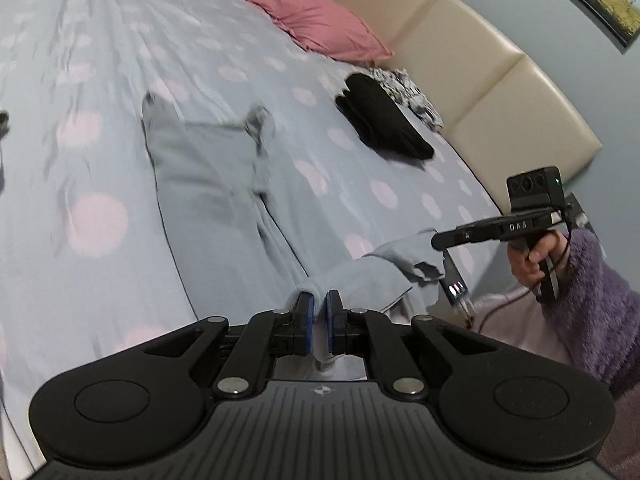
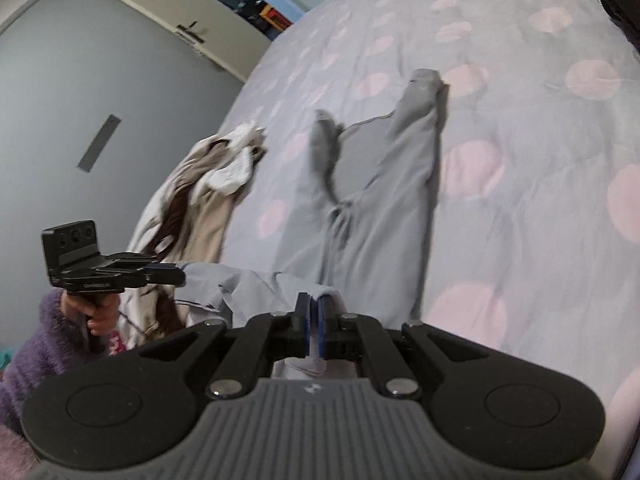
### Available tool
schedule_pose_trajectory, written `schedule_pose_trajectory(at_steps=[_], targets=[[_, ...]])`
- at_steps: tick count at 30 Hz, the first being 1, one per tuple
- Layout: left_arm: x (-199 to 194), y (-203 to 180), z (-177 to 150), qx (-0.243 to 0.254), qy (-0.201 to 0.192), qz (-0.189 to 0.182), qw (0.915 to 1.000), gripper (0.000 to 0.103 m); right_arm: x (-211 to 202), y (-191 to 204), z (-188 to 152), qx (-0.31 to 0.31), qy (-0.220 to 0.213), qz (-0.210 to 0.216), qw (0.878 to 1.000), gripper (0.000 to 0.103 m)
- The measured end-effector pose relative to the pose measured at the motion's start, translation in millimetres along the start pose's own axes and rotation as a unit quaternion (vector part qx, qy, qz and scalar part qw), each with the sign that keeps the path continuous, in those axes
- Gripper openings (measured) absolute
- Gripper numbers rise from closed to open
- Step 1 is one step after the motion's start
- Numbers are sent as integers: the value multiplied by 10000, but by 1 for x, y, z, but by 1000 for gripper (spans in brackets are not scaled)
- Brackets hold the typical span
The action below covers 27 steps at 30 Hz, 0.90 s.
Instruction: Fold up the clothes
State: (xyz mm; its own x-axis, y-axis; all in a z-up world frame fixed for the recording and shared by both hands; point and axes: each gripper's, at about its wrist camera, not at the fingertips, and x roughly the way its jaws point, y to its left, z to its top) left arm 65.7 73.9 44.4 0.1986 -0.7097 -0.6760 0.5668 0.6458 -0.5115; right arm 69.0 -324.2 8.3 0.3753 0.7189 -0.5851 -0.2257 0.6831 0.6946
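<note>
Pale grey-blue trousers (image 1: 208, 184) lie lengthwise on the dotted bedspread (image 1: 92, 52), legs pointing away, cuffs at the far end. My left gripper (image 1: 319, 304) is shut on one corner of the waistband, the cloth pinched between its blue pads. In the same view my right gripper (image 1: 436, 242) holds the other waistband corner at the right, a hand in a purple fluffy sleeve (image 1: 592, 280) behind it. From the right wrist view the trousers (image 2: 380, 208) stretch ahead, my right gripper (image 2: 314, 308) is shut on the waistband, and my left gripper (image 2: 182, 278) grips the cloth at the left.
A pink pillow (image 1: 316, 20) and a folded black garment (image 1: 384, 120) over patterned cloth lie near the cream headboard (image 1: 480, 76). A heap of beige, brown and white clothes (image 2: 200, 200) sits at the bed's left edge in the right wrist view.
</note>
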Motion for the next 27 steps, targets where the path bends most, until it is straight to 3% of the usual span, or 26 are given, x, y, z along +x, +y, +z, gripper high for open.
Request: schedule_pose_trajectory(at_steps=[4,11,20,21,22,23,25,27], targets=[[23,22,17,-132,71,162,9998,4,27,-17,15,145,88,-127,9998,4],[53,72,12,-758,133,231,9968,4,59,-34,21,274,254,-518,9980,5],[74,96,6,-1136,228,593,9915,5,59,-22,17,62,94,-870,9961,11],[72,95,5,-1160,185,610,9912,5,55,-18,15,15,25,-881,9961,22],[68,92,4,-1171,126,622,9911,8,50,-14,12,-45,-83,-900,9959,40],[64,89,3,-1169,63,642,9910,9,46,-11,9,-110,-177,-937,9954,43],[53,80,-1,-1085,-85,734,9913,22,37,-3,2,-260,-235,-978,9946,42],[41,71,-6,-990,-222,832,9914,29,31,3,-7,-431,-211,-969,9941,42]])
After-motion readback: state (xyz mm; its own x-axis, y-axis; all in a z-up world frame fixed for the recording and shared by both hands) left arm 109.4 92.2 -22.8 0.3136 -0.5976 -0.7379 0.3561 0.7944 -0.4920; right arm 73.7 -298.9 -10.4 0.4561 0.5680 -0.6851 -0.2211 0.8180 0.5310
